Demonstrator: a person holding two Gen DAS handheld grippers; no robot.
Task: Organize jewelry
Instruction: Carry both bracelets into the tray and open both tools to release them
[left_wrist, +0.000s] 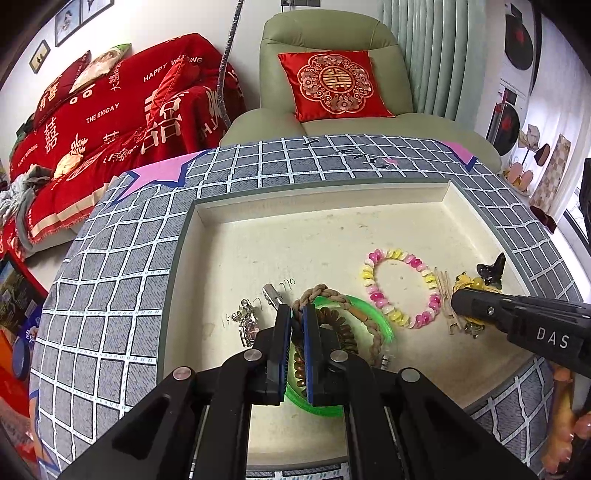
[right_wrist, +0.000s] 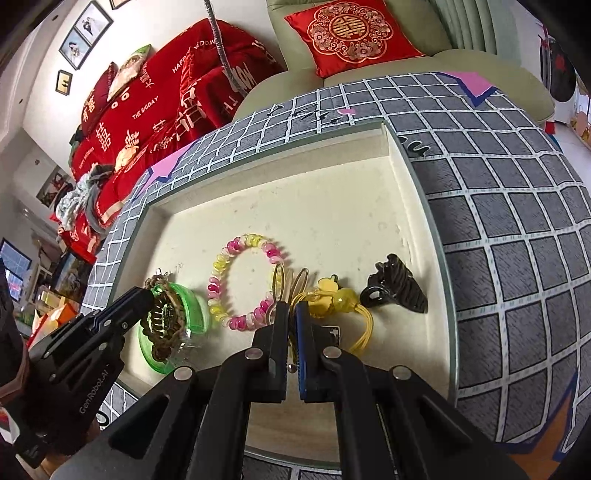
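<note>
- The left gripper (left_wrist: 295, 325) has its jaws clamped on a brown coil tie (left_wrist: 332, 325) and braided cord (left_wrist: 325, 291), which sit with a green bangle (left_wrist: 373, 314) at the near left of the tray (left_wrist: 332, 206).
- The right gripper (right_wrist: 291, 321) has its jaws pinched nearly together on thin looped bands (right_wrist: 295, 284), in the same tray to the right of the green bangle.
- Handling, as a judgement: the coil tie and cord look light, soft and springy, so they may stretch or snag on the bangle; a pinch across one strand suits them. The bangle looks stiff and slick, best taken across its rim.
- The thin bands look very light and limp, and could drag the yellow charm cord (right_wrist: 332, 299) touching them.
- The tray, shallow and cream-lined, also holds a pink and yellow bead bracelet (left_wrist: 399, 288) between the two grippers, a black claw clip (right_wrist: 399, 288) to the far right of the bangle, and small silver pieces (left_wrist: 247, 321) just left of it.
- The far half of the tray is bare. It rests on a grid cloth (left_wrist: 110, 258).
</note>
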